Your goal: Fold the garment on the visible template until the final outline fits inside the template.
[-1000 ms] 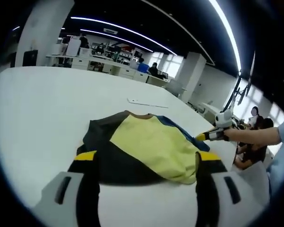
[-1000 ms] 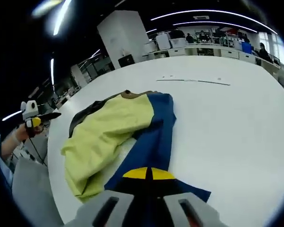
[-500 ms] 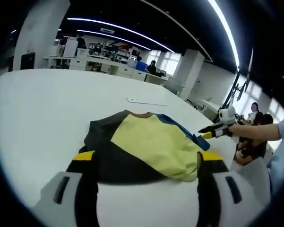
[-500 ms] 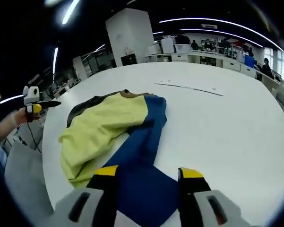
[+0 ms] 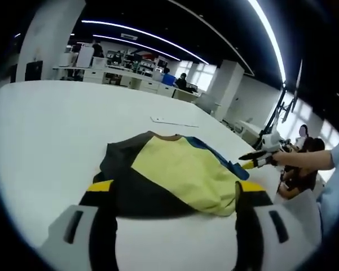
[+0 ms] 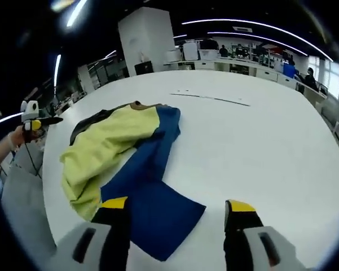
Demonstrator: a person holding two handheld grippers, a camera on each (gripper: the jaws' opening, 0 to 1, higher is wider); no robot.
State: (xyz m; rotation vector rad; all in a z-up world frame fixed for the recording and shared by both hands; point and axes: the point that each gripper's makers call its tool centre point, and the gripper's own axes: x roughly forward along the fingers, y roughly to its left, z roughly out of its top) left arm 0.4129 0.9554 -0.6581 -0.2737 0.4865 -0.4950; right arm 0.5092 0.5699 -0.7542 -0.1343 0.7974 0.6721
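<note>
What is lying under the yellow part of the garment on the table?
Under the yellow panel a black layer shows along one edge and a blue sleeve runs out along the other, on the white table. What lies beneath the yellow middle is covered.

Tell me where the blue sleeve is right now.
In the right gripper view, the blue sleeve lies flat on the white table, beside the yellow panel, reaching toward the open right tool.

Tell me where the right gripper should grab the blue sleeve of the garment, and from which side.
Grip the blue sleeve at its free squared end, probably near the corner closest to the right gripper. Come in low from the bare table side: that end lies flat, spread clear of the yellow panel, and the jaws already stand open around it.
</note>
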